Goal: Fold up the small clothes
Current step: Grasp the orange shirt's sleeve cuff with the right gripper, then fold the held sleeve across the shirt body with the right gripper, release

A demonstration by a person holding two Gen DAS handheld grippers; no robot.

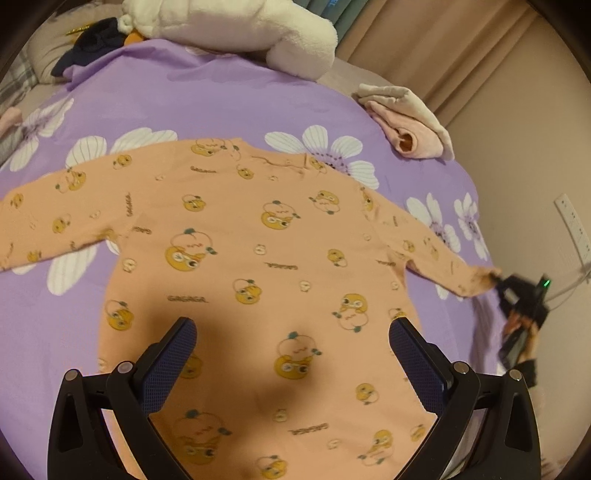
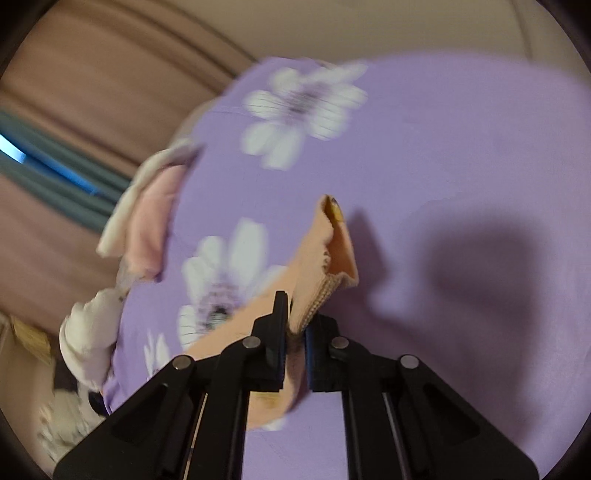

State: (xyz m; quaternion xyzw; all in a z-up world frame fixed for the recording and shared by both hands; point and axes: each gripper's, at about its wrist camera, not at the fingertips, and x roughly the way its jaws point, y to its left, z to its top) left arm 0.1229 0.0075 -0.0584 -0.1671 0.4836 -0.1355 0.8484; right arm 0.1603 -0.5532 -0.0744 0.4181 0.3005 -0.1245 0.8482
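peach shirt [image 1: 258, 258] spread on purple sheet [image 1: 221, 103]
right gripper [image 2: 295, 332] clamps its sleeve cuff [image 2: 325, 291]; left gripper [image 1: 291, 354] hovers above, jaws apart.

Place: a bedroom in a home.
Bed: a bed [image 1: 229, 107] covered by a purple sheet printed with large white flowers.
Soft things: a white plush toy [image 1: 236, 26] at the far end; a folded pile of cream and pink cloth [image 1: 406, 118] near the bed's edge.
Window side: long beige curtains [image 1: 436, 40] hang behind the bed.
Wall: a plain pale wall with a white socket plate [image 1: 574, 225].
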